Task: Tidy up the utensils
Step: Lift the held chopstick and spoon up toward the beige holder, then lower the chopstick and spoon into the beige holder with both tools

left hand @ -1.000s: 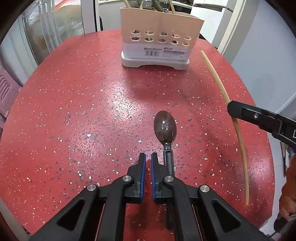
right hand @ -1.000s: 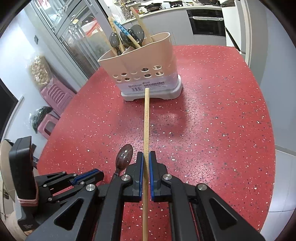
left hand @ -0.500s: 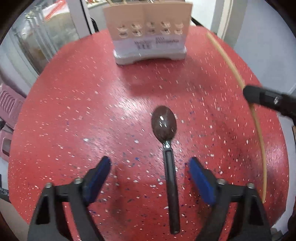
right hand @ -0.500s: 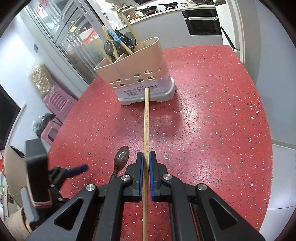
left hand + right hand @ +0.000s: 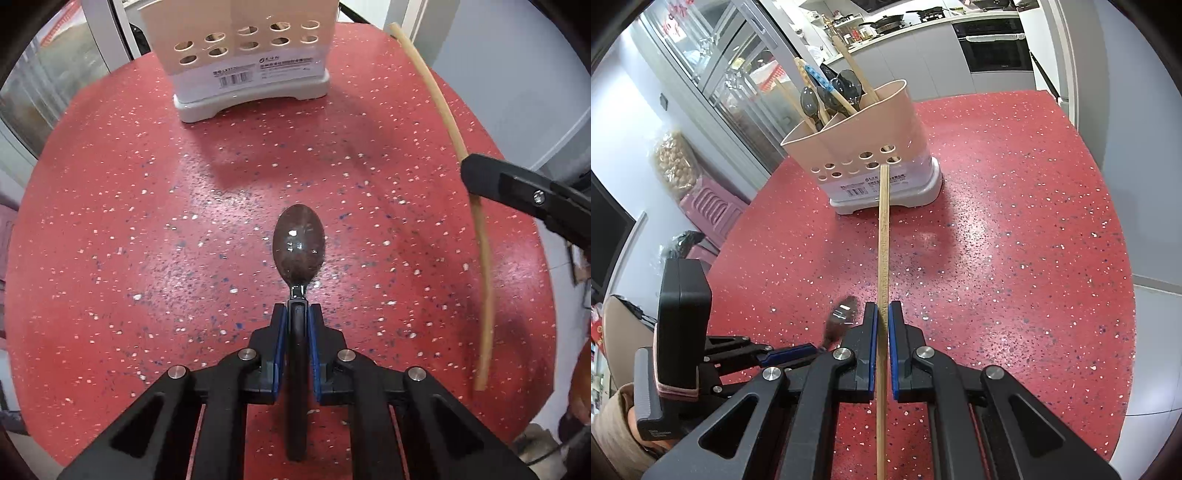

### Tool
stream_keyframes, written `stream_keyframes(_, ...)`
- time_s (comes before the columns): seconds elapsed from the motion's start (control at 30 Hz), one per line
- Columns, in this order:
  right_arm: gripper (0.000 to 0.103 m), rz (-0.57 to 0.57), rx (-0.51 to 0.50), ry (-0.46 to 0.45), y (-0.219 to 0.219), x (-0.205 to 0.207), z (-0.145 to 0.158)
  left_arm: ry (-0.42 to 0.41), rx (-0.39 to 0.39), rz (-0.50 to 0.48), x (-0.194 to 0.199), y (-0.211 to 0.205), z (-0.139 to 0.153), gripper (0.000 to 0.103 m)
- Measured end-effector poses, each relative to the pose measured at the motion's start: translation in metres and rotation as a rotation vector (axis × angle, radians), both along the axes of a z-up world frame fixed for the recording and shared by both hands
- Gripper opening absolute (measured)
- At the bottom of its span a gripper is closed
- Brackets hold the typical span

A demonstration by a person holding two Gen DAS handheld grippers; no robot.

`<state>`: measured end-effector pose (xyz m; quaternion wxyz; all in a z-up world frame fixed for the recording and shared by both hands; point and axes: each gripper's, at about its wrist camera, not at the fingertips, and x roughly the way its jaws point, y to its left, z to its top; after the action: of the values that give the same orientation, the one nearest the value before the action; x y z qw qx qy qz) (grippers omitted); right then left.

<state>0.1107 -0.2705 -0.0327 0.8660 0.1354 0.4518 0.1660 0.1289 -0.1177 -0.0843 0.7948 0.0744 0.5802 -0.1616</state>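
My left gripper (image 5: 297, 314) is shut on the black handle of a dark spoon (image 5: 299, 245), whose bowl points toward the beige utensil holder (image 5: 243, 48) at the table's far side. My right gripper (image 5: 882, 314) is shut on a long wooden chopstick (image 5: 884, 229) that points at the holder (image 5: 871, 147). The chopstick also shows in the left wrist view (image 5: 476, 206), with the right gripper's finger at the right. The spoon's bowl (image 5: 842, 314) and the left gripper show at lower left in the right wrist view. The holder holds several spoons and chopsticks.
The round red speckled table (image 5: 147, 221) carries only the holder and the held utensils. A pink stool (image 5: 709, 206) and glass cabinet doors (image 5: 713, 74) stand left of the table. A kitchen counter with an oven (image 5: 993, 44) lies beyond.
My left gripper opened wide, moved over the spoon's handle and shut on it. The right gripper kept its hold on the chopstick and drew a little nearer the holder.
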Motion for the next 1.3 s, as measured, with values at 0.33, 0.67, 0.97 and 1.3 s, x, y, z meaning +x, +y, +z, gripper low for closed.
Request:
stream_keyframes(0.33, 0.006, -0.008, 0.005, -0.022, 0.000, -0.001, 0.004, -0.142, -0.156, 0.073, -0.023, 0.018, 0.016, 0.037)
stream_keyframes(0.67, 0.006, 0.019, 0.015, -0.137, 0.007, -0.011, 0.039, -0.246, -0.203, 0.089, -0.026, 0.029, 0.045, 0.037)
stream_keyframes(0.97, 0.006, 0.013, 0.000, -0.203, 0.009, -0.004, 0.074, -0.315, -0.232, 0.105, -0.020, 0.036, 0.070, 0.037)
stream_keyframes(1.3, 0.006, 0.026, 0.005, -0.262, 0.015, 0.013, 0.108, -0.420, -0.265, 0.143, 0.000, 0.055, 0.115, 0.037)
